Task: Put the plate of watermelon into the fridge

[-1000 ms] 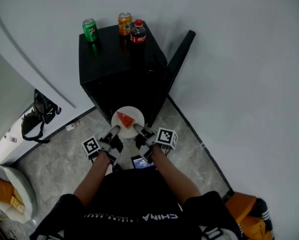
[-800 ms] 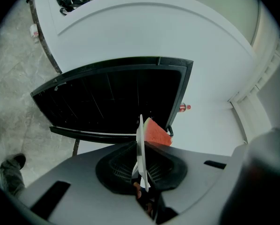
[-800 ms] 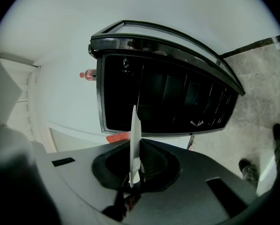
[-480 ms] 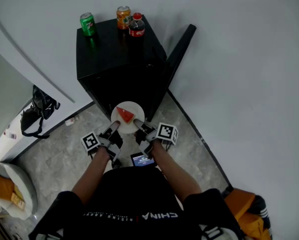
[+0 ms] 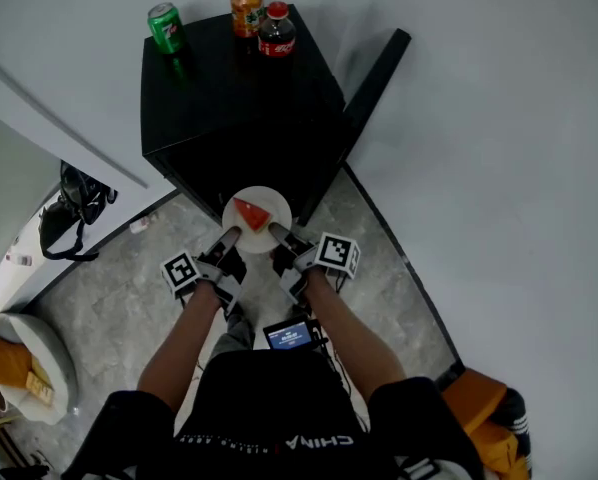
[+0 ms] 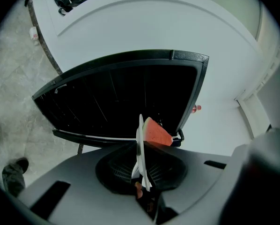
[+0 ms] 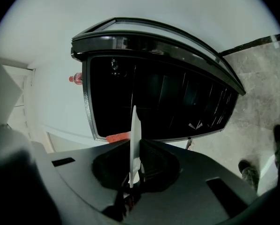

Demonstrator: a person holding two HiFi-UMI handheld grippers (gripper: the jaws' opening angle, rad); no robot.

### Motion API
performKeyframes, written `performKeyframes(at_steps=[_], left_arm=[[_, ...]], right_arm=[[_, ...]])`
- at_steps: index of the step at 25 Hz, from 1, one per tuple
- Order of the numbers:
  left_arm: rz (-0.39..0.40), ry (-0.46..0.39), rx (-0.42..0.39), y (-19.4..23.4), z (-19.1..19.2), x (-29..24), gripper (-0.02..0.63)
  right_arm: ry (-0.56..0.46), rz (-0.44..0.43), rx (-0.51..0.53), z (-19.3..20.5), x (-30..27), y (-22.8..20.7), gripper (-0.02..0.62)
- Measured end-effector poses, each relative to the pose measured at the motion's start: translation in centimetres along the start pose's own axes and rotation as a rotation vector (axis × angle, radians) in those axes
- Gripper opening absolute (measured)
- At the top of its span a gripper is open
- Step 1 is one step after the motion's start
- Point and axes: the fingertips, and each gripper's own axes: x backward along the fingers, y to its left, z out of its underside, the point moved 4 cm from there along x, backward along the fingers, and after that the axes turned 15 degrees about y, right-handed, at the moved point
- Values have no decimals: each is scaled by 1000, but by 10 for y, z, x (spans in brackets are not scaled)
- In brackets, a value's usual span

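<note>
while left gripper (image 5: 232,235) and right gripper (image 5: 277,233) clamp plate (image 5: 270,199), watermelon (image 5: 250,214) on it, fridge (image 5: 229,98) ahead, shirt (image 5: 269,403) printed "china"

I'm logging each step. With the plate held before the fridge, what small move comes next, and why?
Probably ease the plate forward, kept level, into the fridge. The left tongs and right tongs both clamp its rim, the watermelon lies loose on top, and the door stands open with the dark inside just ahead.

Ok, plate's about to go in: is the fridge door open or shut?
Open: the door stands swung out beside the fridge, whose dark shelved interior is exposed.
</note>
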Motion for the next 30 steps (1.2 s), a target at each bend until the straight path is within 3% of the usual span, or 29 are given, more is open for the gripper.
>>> performKeyframes(at_steps=[10, 23, 30], left_arm=[[-16, -99, -47, 37, -47, -36, 43], [6, -112, -11, 102, -83, -76, 57], [-35, -216, 51, 140, -103, -88, 38]], right_arm=[[-37, -37, -31, -51, -34, -41, 31], [-88, -12, -29, -105, -80, -101, 31], [-81, 33, 11, -116, -101, -125, 31]])
